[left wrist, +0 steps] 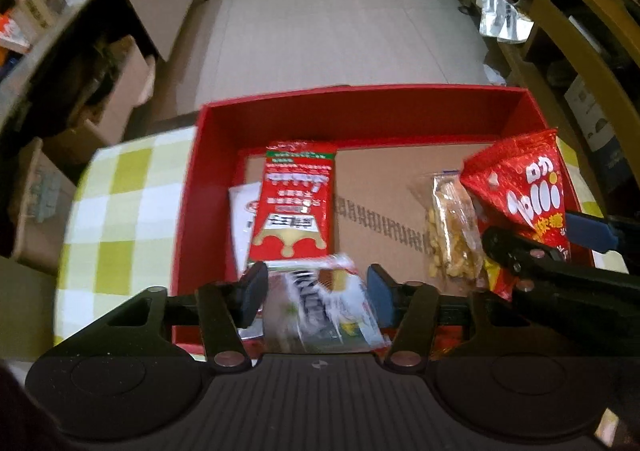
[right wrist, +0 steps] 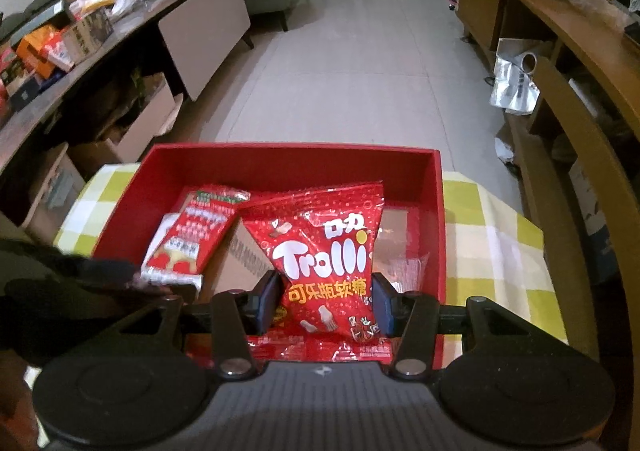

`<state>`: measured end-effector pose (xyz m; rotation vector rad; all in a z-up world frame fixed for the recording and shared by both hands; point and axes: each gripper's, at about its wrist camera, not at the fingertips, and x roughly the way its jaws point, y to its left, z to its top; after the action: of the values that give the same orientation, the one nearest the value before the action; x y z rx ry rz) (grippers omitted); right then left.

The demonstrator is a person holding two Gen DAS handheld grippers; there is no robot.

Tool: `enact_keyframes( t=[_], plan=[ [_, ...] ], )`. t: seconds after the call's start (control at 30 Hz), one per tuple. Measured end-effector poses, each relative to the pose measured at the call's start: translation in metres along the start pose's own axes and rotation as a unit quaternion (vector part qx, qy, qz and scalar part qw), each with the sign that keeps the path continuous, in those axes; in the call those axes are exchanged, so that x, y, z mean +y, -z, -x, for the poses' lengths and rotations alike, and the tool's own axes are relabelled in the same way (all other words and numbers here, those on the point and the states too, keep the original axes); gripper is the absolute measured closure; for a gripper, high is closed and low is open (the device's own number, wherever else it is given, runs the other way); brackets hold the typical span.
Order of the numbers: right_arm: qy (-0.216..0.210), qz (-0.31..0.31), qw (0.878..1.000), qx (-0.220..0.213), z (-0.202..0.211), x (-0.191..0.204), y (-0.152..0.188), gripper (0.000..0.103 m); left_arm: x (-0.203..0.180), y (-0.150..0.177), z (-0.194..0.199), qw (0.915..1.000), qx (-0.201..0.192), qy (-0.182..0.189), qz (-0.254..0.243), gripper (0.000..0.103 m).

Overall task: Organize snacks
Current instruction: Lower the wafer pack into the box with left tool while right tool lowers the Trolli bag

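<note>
The right gripper (right wrist: 326,301) pinches the red Trolli bag (right wrist: 320,247) over the red box (right wrist: 288,165). At nine o'clock, the left gripper (left wrist: 316,291) pinches a blurry white packet (left wrist: 324,303).

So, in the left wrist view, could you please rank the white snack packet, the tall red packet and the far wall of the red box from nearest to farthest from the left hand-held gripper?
1. White snack packet: between the fingers of the left hand-held gripper.
2. Tall red packet: just beyond, lying left of centre in the box.
3. Far wall of the red box: farthest, at the back.
</note>
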<state>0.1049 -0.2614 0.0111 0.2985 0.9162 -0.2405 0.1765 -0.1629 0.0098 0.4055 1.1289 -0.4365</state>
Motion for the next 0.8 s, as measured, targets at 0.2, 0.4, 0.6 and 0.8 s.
enact_keyframes(
  t=[0.2, 0.4, 0.6, 0.8],
  plan=[
    [-0.002, -0.002, 1.000, -0.012, -0.011, 0.001, -0.006, 0.048, 0.001, -0.005, -0.016, 0.9998, 0.014, -0.008, 0.006, 0.045],
    [-0.001, -0.006, 1.000, -0.025, -0.017, 0.004, -0.011, 0.048, 0.001, -0.008, -0.023, 0.9997, 0.017, -0.016, 0.007, 0.045],
    [0.009, 0.003, 0.999, -0.036, -0.025, 0.011, -0.015, 0.047, 0.007, -0.013, -0.024, 0.9995, 0.011, -0.022, 0.017, 0.045],
    [0.007, 0.015, 0.999, -0.039, -0.033, 0.020, -0.017, 0.045, 0.020, -0.014, -0.024, 0.9989, 0.010, -0.029, 0.035, 0.043]
  ],
)
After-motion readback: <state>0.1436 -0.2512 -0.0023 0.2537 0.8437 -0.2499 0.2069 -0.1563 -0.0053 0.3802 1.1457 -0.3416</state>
